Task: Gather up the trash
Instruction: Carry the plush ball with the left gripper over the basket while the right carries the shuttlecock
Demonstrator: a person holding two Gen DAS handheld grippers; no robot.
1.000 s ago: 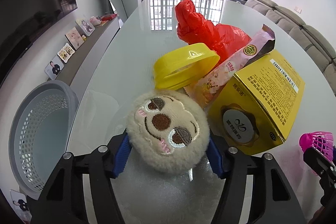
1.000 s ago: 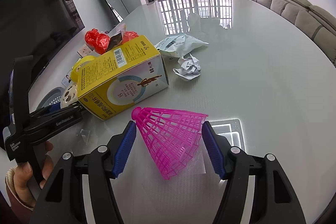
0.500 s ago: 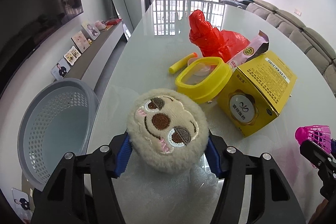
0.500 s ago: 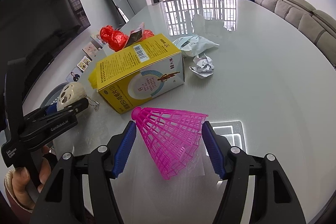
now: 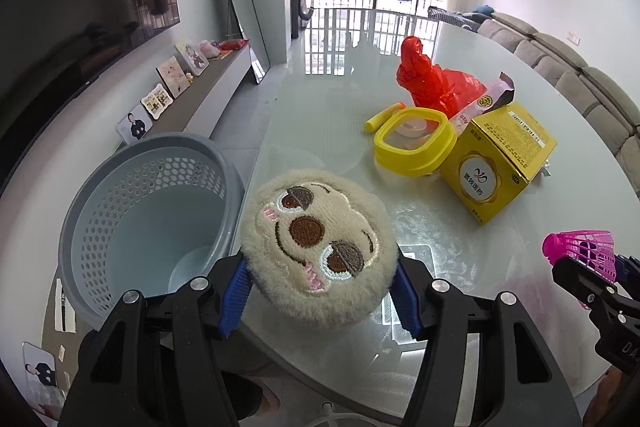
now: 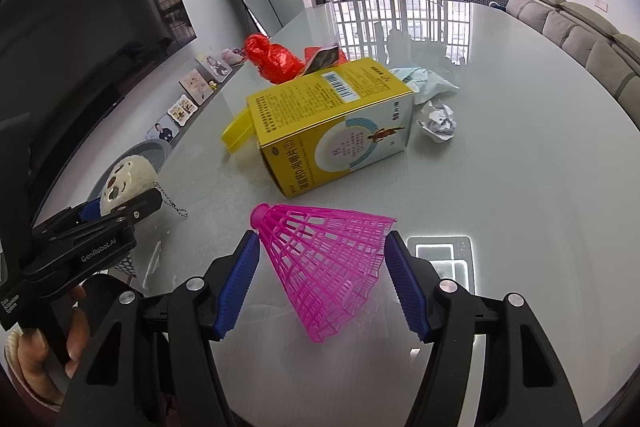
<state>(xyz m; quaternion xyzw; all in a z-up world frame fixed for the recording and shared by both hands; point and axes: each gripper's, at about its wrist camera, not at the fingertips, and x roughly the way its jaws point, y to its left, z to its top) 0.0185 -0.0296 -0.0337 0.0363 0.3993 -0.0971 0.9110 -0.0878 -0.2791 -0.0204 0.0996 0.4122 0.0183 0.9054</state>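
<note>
**Plush and plastic held above the table edge**

Cream plush is seen clamped in the left gripper (image 5: 320,291): a round sloth-face toy (image 5: 318,247) is pressed between the blue pads (image 5: 234,301), with a ball chain hanging from it in the right wrist view. It is held above the near edge of the glass table (image 5: 332,115), just beside the grey perforated basket (image 5: 140,227), which stands off the table's left side (nothing can be made out inside it).

A pink plastic shuttlecock (image 6: 326,263) is gripped by the right gripper (image 6: 322,279), its skirt squeezed between the pads and its cork end tilted up to the left.

On the table, a yellow carton (image 6: 332,131) is laid on its side. Behind it a red plastic bag (image 5: 434,83), a pink wrapper (image 5: 486,101) and a yellow-rimmed lid (image 5: 414,143) are grouped closely. A crumpled paper ball (image 6: 438,121) and a pale pouch (image 6: 426,83) are found to the carton's right.
</note>
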